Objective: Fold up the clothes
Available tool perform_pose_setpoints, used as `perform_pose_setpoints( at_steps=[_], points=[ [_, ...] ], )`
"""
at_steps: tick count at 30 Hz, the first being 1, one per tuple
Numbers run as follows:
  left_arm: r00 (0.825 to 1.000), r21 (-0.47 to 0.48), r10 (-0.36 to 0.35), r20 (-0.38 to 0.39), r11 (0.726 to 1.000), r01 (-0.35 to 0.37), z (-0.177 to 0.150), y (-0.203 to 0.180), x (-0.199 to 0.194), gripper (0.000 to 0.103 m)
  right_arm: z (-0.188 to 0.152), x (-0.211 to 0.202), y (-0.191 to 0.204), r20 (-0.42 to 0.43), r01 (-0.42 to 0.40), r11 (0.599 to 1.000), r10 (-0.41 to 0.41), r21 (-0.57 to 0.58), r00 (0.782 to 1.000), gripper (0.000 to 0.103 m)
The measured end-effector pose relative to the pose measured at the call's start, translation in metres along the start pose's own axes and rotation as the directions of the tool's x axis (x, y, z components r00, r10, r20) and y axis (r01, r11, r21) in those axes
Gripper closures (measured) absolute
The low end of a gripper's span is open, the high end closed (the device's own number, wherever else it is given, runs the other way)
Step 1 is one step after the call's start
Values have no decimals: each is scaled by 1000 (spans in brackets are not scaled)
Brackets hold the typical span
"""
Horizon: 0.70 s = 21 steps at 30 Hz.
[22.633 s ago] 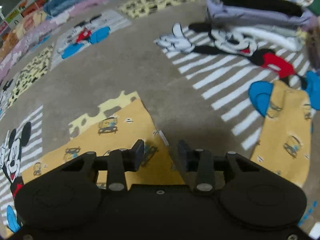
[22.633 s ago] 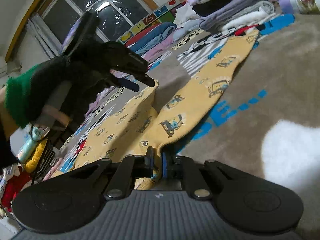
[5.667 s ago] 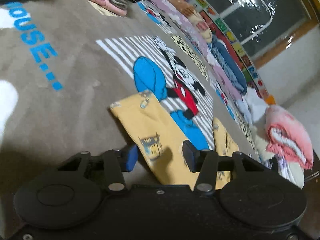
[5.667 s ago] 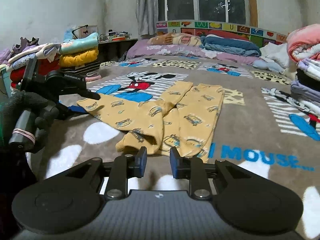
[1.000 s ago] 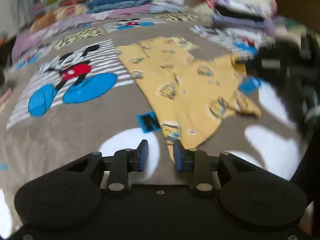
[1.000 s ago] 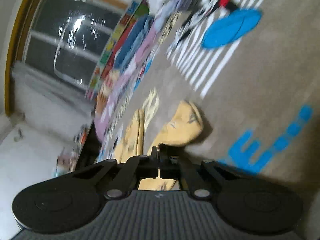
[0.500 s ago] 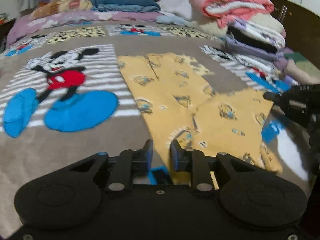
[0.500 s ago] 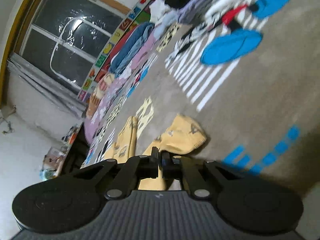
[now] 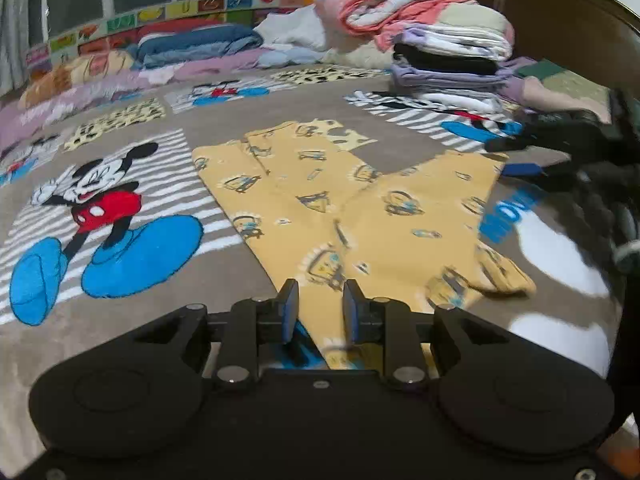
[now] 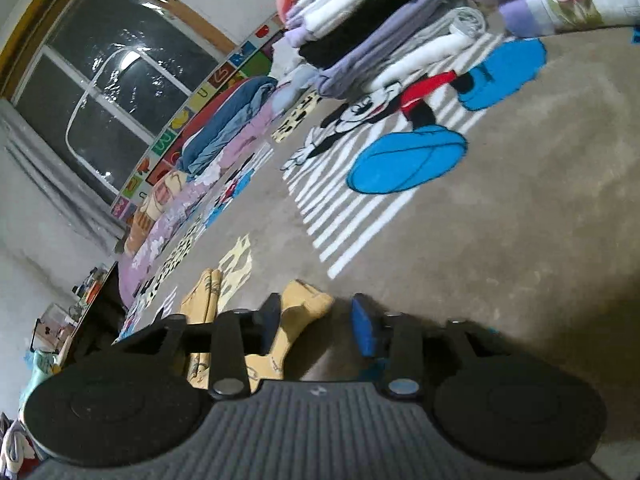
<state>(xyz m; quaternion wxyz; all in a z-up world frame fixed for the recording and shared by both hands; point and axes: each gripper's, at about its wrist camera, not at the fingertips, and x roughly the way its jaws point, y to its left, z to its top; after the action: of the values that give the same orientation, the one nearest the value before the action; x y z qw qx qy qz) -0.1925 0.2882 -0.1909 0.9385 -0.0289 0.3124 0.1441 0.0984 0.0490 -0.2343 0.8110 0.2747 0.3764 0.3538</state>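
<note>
Flat on the blanket (image 9: 132, 312), yellow car-print pajama pants (image 9: 320, 184) — one leg doubled back — both grippers (image 9: 317, 312) (image 10: 316, 322) spread, empty.

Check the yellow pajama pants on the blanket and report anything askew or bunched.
The yellow pajama pants lie crooked: one leg runs straight back, the other splays right, and the near right edge is bunched into a rumpled fold. Both hand-held grippers are open, left and right, holding nothing.
</note>
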Motion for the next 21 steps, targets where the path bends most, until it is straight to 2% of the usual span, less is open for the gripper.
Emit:
perform_pose_setpoints(
  at_steps=[3, 5, 8, 10, 11, 12, 13, 21],
  points=[
    [1000, 33, -11, -10, 999, 11, -4, -6, -1, 81, -2, 4, 4, 3, 7, 1000, -7, -28, 1000, 56],
    [1000, 22, -15, -17, 1000, 15, -5, -4, 2, 81, -3, 5, 5, 13, 5, 999, -4, -34, 1000, 57],
    [1000, -1, -20, 0, 1000, 20, -2, -1, 0, 78, -5, 7, 4, 10, -3, 999, 3, -43, 1000, 68],
    [998, -10, -47, 28, 999, 48, -1, -2, -6, 73, -5, 10, 1, -12, -16, 999, 16, -34, 1000, 90],
    [997, -12, -65, 40, 998, 65, -1, -3, -8, 69, -6, 11, 0, -19, -20, 999, 20, -31, 1000, 92],
    [996, -5, -77, 52, 997, 78, -1, -5, -10, 60, -6, 11, 0, -18, -20, 999, 20, -32, 1000, 93],
    [995, 8, -87, 58, 996, 87, -1, -9, -11, 58, -7, 11, 1, -13, -23, 999, 23, -37, 1000, 96],
    [992, 119, -120, 28, 986, 116, -4, -30, -8, 58, -3, -1, 8, 24, -66, 998, 67, -21, 997, 96]
  ],
)
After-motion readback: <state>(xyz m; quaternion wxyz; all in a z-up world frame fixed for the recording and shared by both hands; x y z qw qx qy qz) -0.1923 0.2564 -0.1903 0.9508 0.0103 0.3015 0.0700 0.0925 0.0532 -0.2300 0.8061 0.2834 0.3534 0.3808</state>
